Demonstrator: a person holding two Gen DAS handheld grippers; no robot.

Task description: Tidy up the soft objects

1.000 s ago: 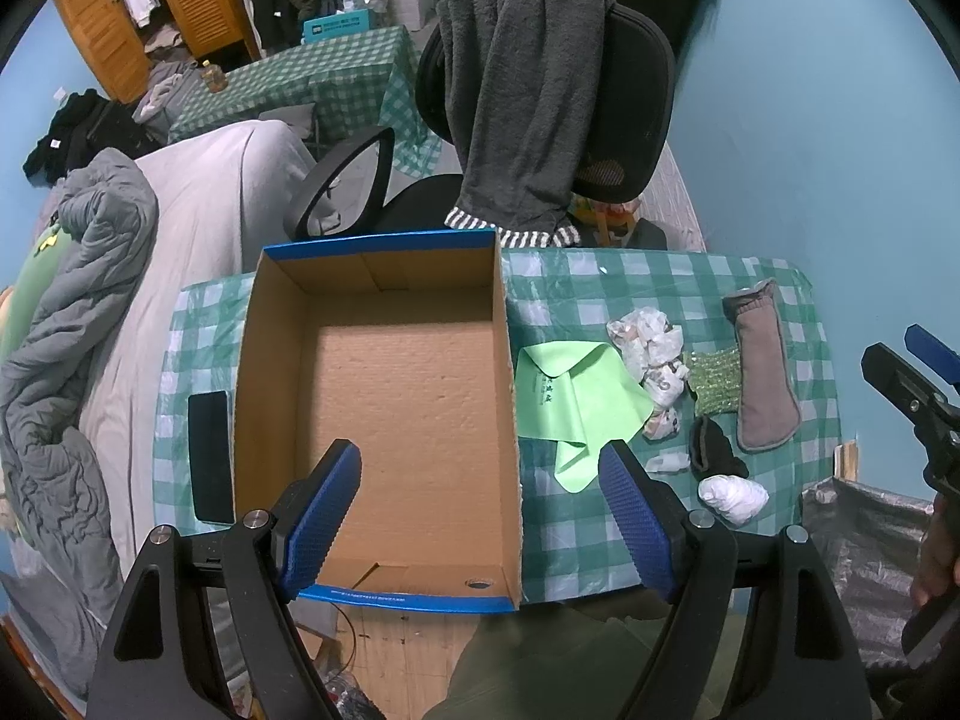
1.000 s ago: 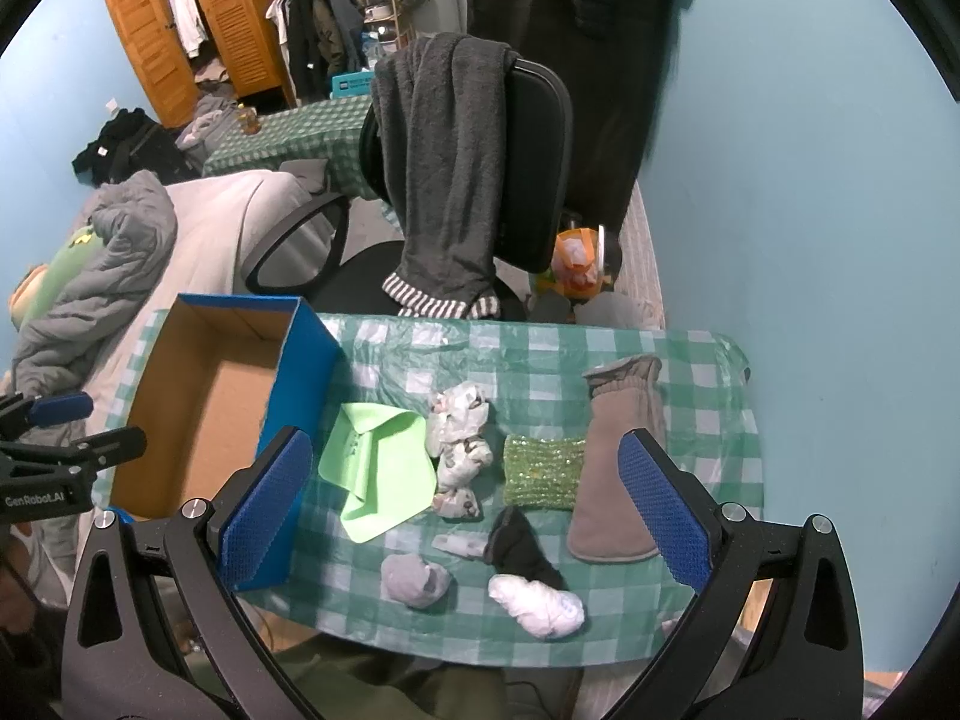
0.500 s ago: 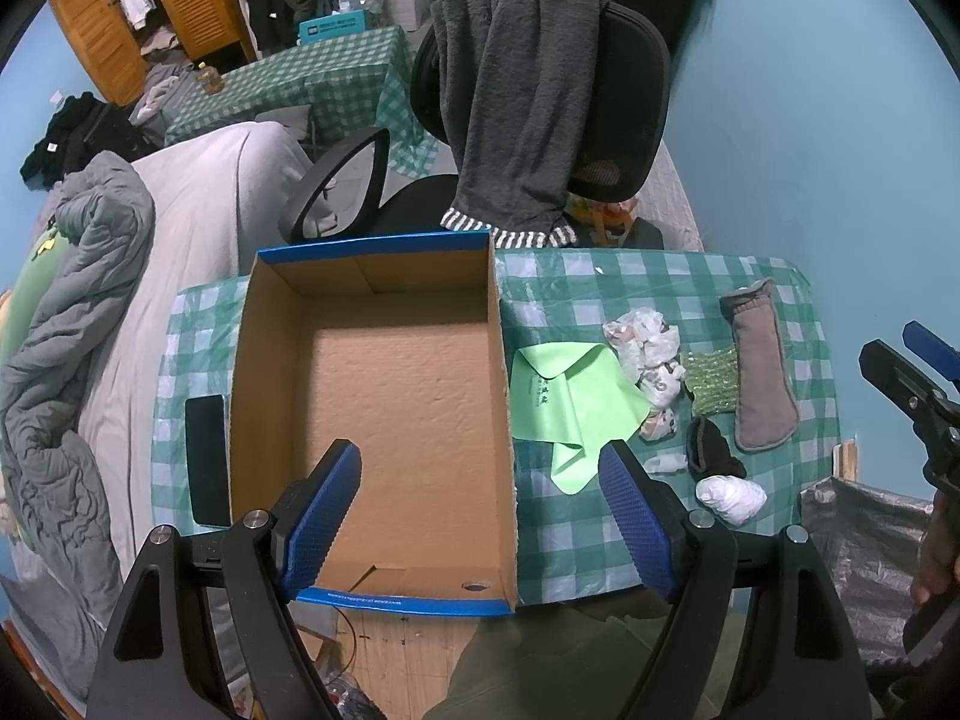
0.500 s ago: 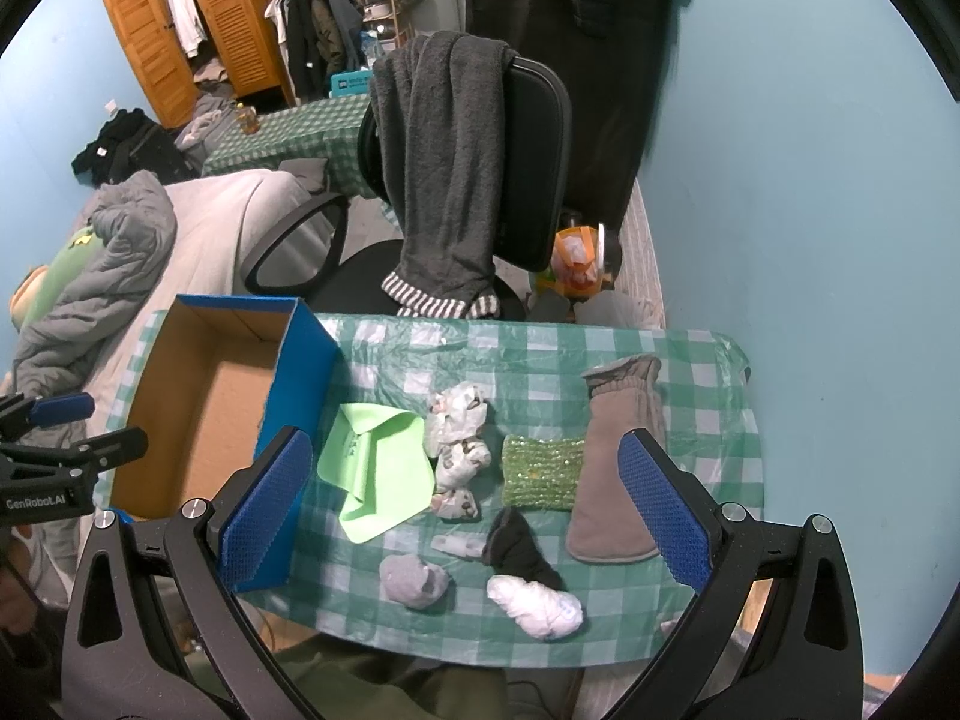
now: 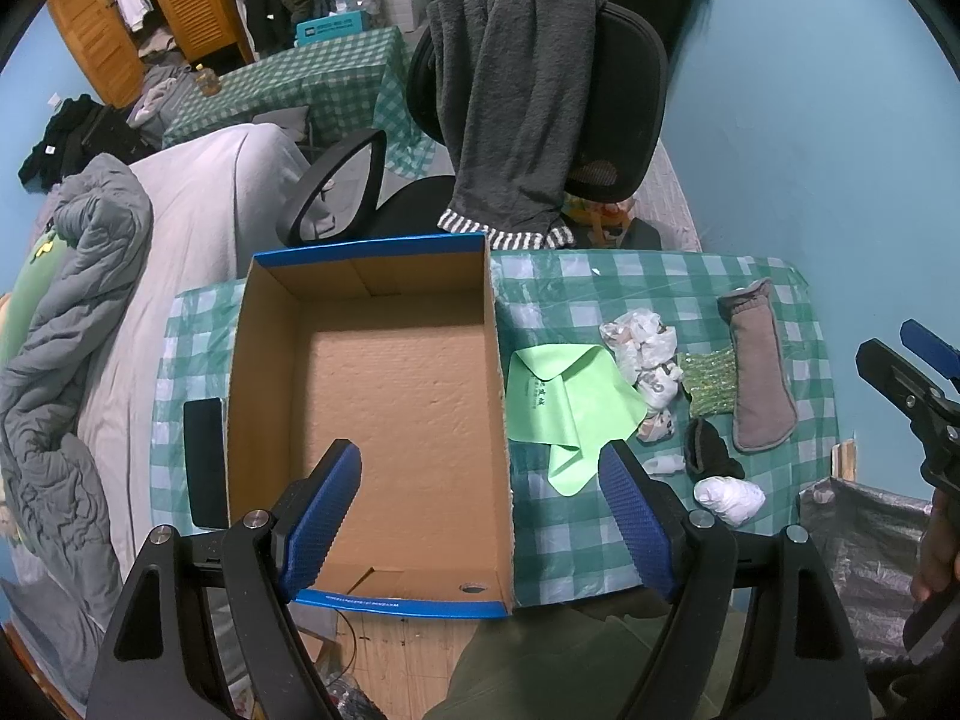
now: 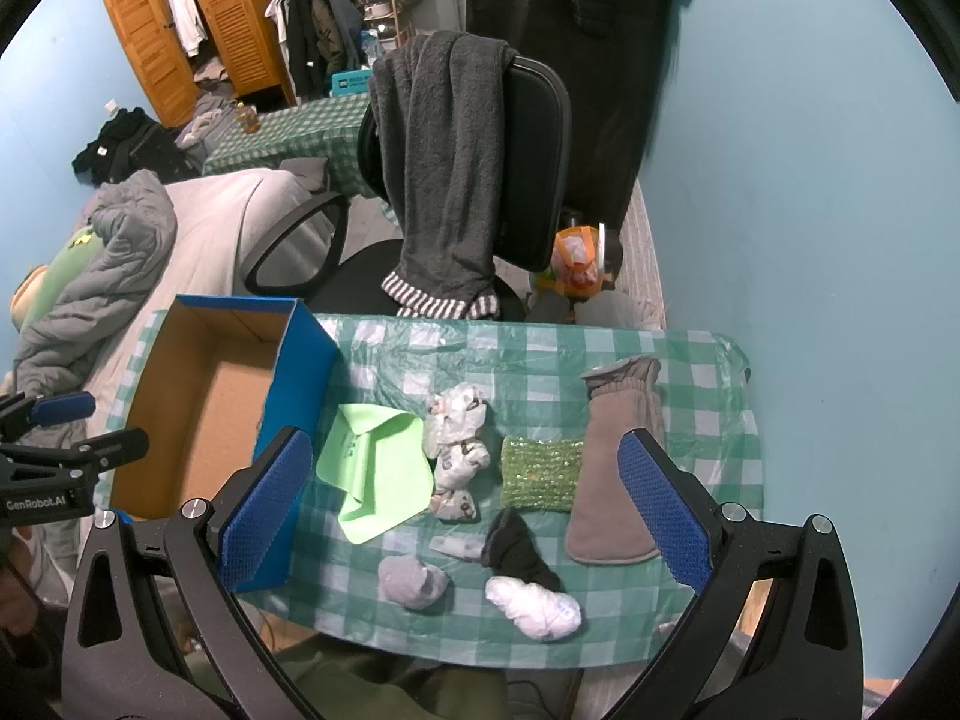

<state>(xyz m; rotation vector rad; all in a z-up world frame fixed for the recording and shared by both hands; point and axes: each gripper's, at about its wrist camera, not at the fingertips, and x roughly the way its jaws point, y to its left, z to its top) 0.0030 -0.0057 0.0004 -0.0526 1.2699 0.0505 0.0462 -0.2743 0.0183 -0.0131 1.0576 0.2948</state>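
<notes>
An empty open cardboard box (image 5: 384, 396) (image 6: 198, 414) with blue rims stands on the left of the checked table (image 6: 690, 360). Soft items lie to its right: a light green cloth (image 6: 372, 468) (image 5: 564, 402), a white patterned bundle (image 6: 456, 450), a green knitted piece (image 6: 540, 474), a grey-brown mitt (image 6: 618, 462), a black sock (image 6: 516, 552), a white sock ball (image 6: 534, 606) and a grey sock ball (image 6: 414, 582). My left gripper (image 5: 480, 516) is open, high above the box. My right gripper (image 6: 462, 516) is open, high above the soft items. Both are empty.
A black phone (image 5: 204, 462) lies on the table left of the box. An office chair (image 6: 528, 168) draped with a dark grey garment stands behind the table. A bed with a grey duvet (image 5: 66, 324) is on the left. A blue wall is on the right.
The left wrist view has drifted slightly, so the box sits a little further left. Nothing on the table has moved and both grippers stay open.
</notes>
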